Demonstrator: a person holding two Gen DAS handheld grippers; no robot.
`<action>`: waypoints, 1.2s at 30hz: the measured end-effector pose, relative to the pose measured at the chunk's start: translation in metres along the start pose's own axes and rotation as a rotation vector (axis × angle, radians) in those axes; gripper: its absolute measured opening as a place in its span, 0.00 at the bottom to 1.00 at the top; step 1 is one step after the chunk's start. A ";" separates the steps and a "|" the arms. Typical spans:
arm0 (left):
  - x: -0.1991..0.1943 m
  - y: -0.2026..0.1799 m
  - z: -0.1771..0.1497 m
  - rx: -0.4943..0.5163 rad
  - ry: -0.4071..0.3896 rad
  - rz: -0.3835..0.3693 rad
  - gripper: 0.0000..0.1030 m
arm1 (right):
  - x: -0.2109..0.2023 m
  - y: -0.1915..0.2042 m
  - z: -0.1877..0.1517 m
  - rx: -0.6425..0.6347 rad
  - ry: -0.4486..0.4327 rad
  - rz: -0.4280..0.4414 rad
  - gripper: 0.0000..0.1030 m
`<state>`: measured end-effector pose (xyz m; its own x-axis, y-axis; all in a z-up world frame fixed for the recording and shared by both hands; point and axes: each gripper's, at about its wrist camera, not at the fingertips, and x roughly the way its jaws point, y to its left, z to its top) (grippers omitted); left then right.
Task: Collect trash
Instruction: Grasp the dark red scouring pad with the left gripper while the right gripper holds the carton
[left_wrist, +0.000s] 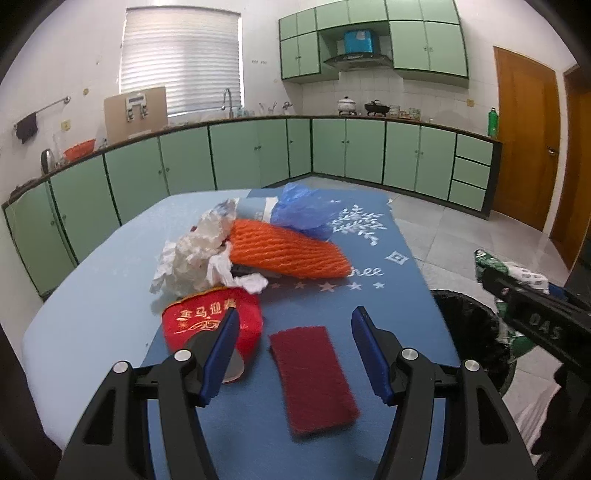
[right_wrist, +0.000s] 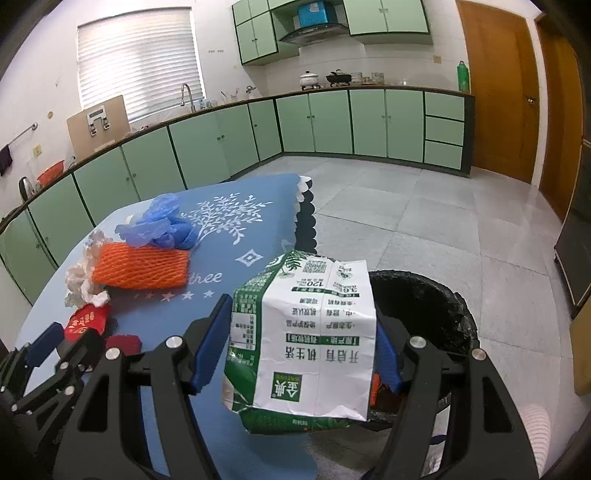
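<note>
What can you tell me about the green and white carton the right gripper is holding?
The carton is a flattened, creased milk-type box, seemingly coated paper, with a white face, green sides and printed text that reads upside down in the right wrist view. The right hand-held gripper clamps it by both sides, its blue fingers pressing the edges. It hangs tilted in the air beside the table's edge, just short of the black-lined bin.

Kitchen, white tiled walls (left_wrist: 369, 88). Pale green base cabinets (left_wrist: 236, 155) along two walls under a dark countertop (right_wrist: 369, 88); matching wall cabinets (left_wrist: 424, 40) flanking a range hood (left_wrist: 356, 59). Window (left_wrist: 181, 59) with closed white blinds, daylight through. Wooden door (left_wrist: 524, 133) at right. Grey tiled floor (right_wrist: 424, 221), glossy. Faucet (left_wrist: 227, 98) below window.
</note>
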<state>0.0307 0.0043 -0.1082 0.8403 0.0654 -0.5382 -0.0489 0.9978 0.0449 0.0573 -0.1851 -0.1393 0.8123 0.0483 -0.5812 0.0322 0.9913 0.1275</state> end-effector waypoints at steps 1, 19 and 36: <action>-0.002 -0.002 0.000 -0.003 0.004 -0.010 0.60 | 0.000 -0.002 0.000 0.004 0.000 0.000 0.65; 0.028 -0.007 -0.022 -0.005 0.140 0.000 0.59 | -0.002 -0.007 0.001 0.002 -0.008 -0.016 0.65; 0.036 -0.005 -0.018 -0.035 0.170 -0.050 0.44 | -0.005 -0.003 0.004 -0.018 -0.022 -0.023 0.65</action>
<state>0.0512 0.0022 -0.1425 0.7389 0.0139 -0.6737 -0.0306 0.9994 -0.0130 0.0553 -0.1892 -0.1337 0.8239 0.0229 -0.5663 0.0409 0.9942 0.0998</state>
